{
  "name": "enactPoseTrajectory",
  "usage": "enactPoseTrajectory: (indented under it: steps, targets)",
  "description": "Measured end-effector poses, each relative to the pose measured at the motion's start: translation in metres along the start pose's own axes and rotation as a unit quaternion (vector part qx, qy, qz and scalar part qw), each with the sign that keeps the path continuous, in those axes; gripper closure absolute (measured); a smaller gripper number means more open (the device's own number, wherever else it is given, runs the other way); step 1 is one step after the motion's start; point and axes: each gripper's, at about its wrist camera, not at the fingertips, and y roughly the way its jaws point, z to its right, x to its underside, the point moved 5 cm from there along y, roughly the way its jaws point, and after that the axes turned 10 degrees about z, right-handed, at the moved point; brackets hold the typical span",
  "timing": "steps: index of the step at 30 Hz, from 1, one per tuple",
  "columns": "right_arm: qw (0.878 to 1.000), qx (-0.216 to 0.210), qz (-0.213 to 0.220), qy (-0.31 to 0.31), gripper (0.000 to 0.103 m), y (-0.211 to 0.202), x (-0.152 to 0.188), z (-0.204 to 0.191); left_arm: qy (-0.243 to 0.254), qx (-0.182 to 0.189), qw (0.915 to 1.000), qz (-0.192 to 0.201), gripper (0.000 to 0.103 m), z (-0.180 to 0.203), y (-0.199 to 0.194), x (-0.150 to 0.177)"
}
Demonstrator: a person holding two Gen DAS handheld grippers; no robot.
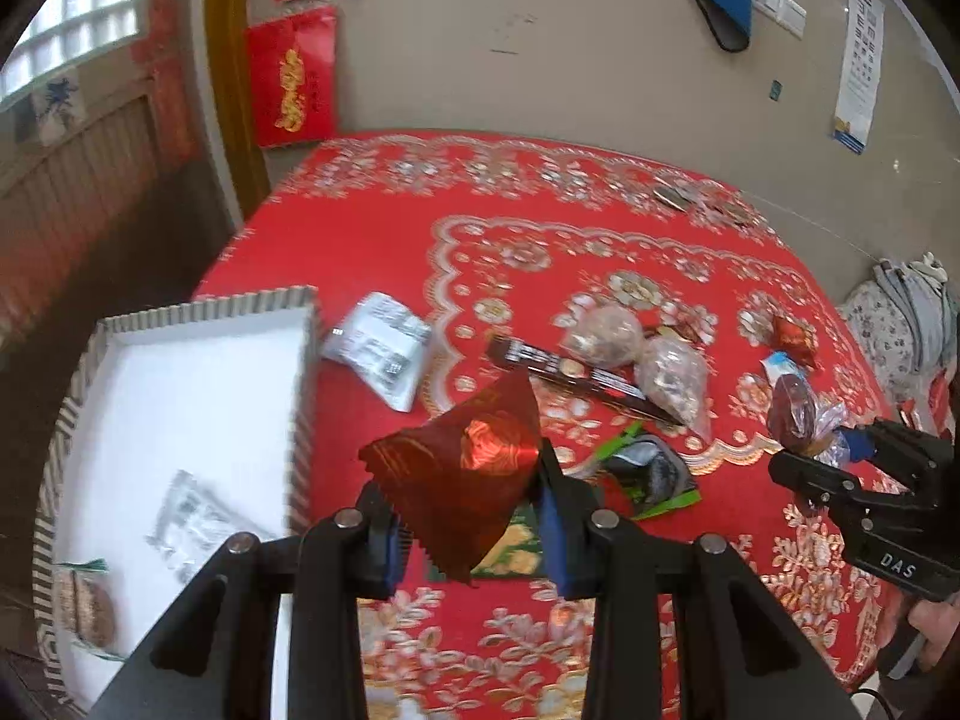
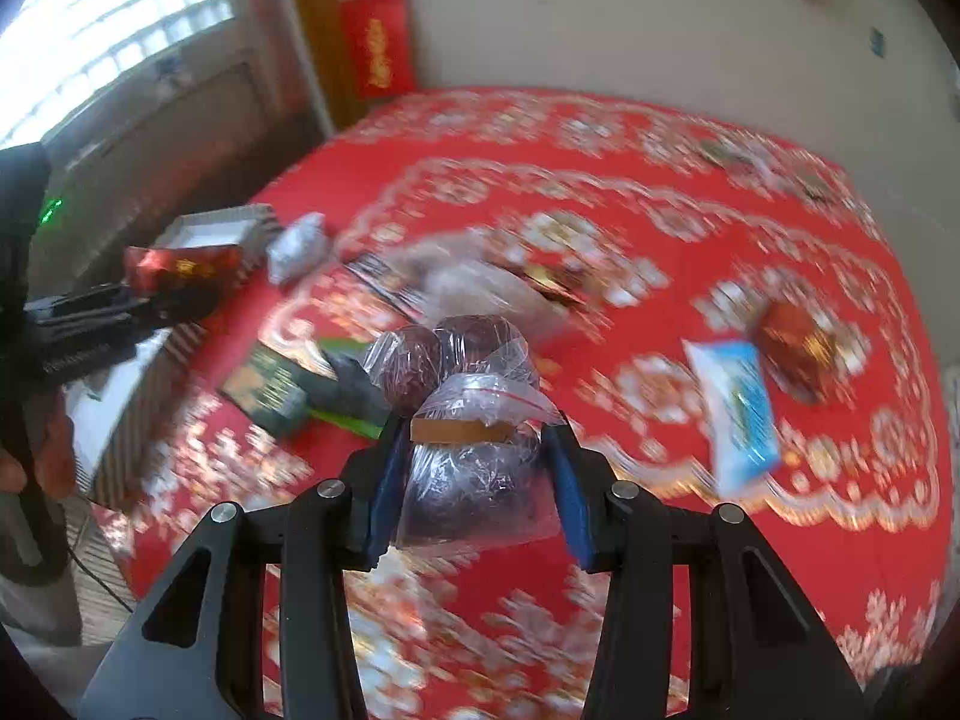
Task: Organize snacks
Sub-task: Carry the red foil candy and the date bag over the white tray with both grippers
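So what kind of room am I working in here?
Most likely a home, a living or dining room: a table under a red floral tablecloth, red festive hangings on the wall, and folded bedding piled beside the table.

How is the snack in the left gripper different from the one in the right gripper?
The left gripper holds a red foil packet; the right gripper holds a clear plastic bag. The red foil packet is opaque, with a gold pattern and a zigzag edge, while the clear plastic bag shows dark red round pieces inside. The packet looks flat; the bag bulges. Both are lifted above the red tablecloth.
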Motion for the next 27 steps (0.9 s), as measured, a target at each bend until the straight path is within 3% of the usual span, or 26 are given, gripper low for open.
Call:
enactPoseTrajectory:
  steps: [13, 27]
  targets:
    - [0.995, -0.079, 0.002, -0.060, 0.059, 0.040, -0.045, -0.108, -0.030, -0.070, 0.9970, 0.010, 0.066, -0.084, -0.021, 0.004]
    - [0.980, -0.149, -0.028, -0.131, 0.059, 0.106, -0.074, -0.234, -0.089, -0.124, 0.9879, -0.025, 0.066, -0.179, -0.013, 0.023]
